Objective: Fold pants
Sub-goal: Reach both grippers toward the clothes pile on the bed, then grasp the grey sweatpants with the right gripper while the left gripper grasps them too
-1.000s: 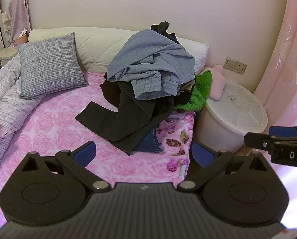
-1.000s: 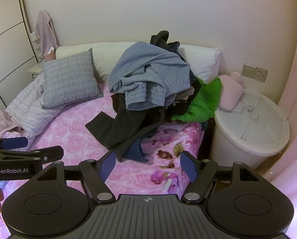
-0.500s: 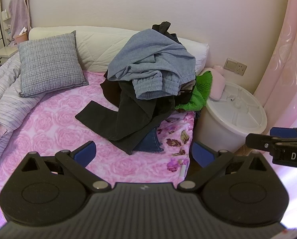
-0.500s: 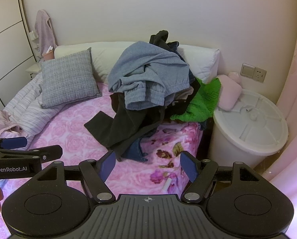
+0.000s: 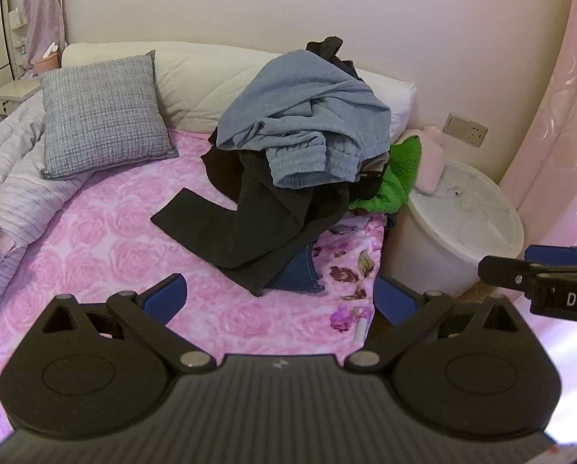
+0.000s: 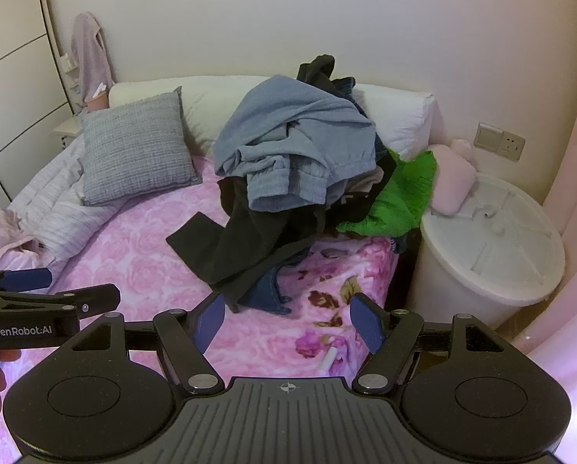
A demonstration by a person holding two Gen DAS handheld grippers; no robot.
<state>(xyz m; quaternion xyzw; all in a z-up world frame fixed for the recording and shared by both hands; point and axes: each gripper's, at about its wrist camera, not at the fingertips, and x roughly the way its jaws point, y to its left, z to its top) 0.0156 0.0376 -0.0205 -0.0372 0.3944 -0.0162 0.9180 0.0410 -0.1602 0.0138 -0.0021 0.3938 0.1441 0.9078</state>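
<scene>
A heap of clothes lies at the head of the bed. Grey-blue pants (image 5: 307, 127) (image 6: 296, 150) top the heap. Black pants (image 5: 257, 224) (image 6: 249, 243) spill forward from under them onto the pink rose bedspread (image 5: 106, 239) (image 6: 141, 255). A bit of blue denim (image 5: 300, 270) (image 6: 267, 294) peeks out below the black fabric. My left gripper (image 5: 278, 297) hangs open in front of the heap, holding nothing. My right gripper (image 6: 288, 317) is open too, well short of the clothes. Each gripper shows at the edge of the other's view.
A grey pillow (image 5: 102, 116) leans on the white headboard cushion (image 5: 195, 81). A striped duvet (image 5: 13, 178) is bunched at the left. A green garment (image 6: 400, 197) and a pink plush (image 6: 451, 181) sit by a white round bin (image 5: 466, 228) right of the bed.
Both views have drifted slightly, so the heap sits a little differently in frame. The clothes have not moved and both grippers stay open.
</scene>
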